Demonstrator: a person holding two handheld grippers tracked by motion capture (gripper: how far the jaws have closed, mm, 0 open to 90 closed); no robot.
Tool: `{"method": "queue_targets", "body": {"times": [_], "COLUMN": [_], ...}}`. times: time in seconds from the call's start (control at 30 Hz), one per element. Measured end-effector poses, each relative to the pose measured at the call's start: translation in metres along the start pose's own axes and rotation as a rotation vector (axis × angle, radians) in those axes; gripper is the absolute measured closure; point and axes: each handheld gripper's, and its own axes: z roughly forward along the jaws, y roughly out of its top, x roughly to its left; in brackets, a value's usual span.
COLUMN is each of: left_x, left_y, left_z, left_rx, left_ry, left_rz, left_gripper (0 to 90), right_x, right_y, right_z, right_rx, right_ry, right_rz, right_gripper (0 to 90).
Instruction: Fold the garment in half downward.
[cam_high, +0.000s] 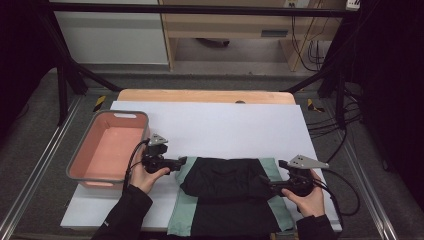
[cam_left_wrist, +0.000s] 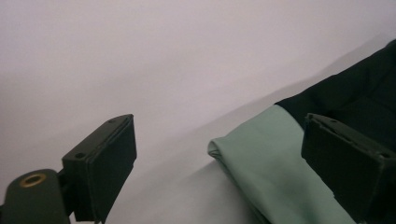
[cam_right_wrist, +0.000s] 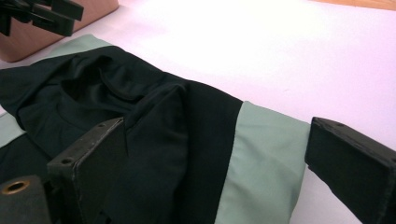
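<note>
Nowhere on the things in view can any writing or brand be read. Leftmost in the high view a pink tub (cam_high: 107, 150) sits on the white sheet (cam_high: 225, 125) covering the tabletop, and just beside its right wall the left tool (cam_high: 181, 161) points toward the folded garment (cam_high: 227, 190), black with pale green bands down its sides, which lies at the near middle of the tabletop. The left gripper view brings out the garment's (cam_left_wrist: 275, 163) rolled green edge lying between the spread jaws with neither pad pressing on it. The right tool (cam_high: 265, 181) sits over the garment's right green band; the right gripper view shows creases and a pocket-like fold in the black cloth (cam_right_wrist: 140, 121) between its wide-apart jaws, with the tub's corner (cam_right_wrist: 56, 28) far off.
</note>
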Motion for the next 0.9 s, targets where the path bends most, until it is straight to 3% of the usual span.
{"method": "queue_targets", "body": {"times": [0.17, 0.43, 0.67, 0.9], "left_x": [0.009, 0.008, 0.006, 0.000], "left_y": [-0.002, -0.006, -0.011, -0.014], "left_z": [0.006, 0.016, 0.024, 0.030], "left_rx": [-0.015, 0.008, 0.048, 0.084], "left_ry": [0.046, -0.021, -0.065, -0.078], "left_rz": [0.005, -0.027, -0.045, -0.035], "left_gripper": [21.2, 41.4, 48.9, 55.2], "right_x": [0.000, -0.001, -0.002, -0.004], "right_y": [0.000, -0.003, -0.003, -0.005], "right_z": [0.002, 0.004, 0.003, 0.003], "right_rx": [0.000, 0.010, 0.010, 0.013], "right_ry": [-0.007, -0.005, -0.002, -0.006], "right_rz": [-0.001, 0.000, 0.000, 0.004], "right_gripper": [6.8, 7.0, 7.3, 7.4]}}
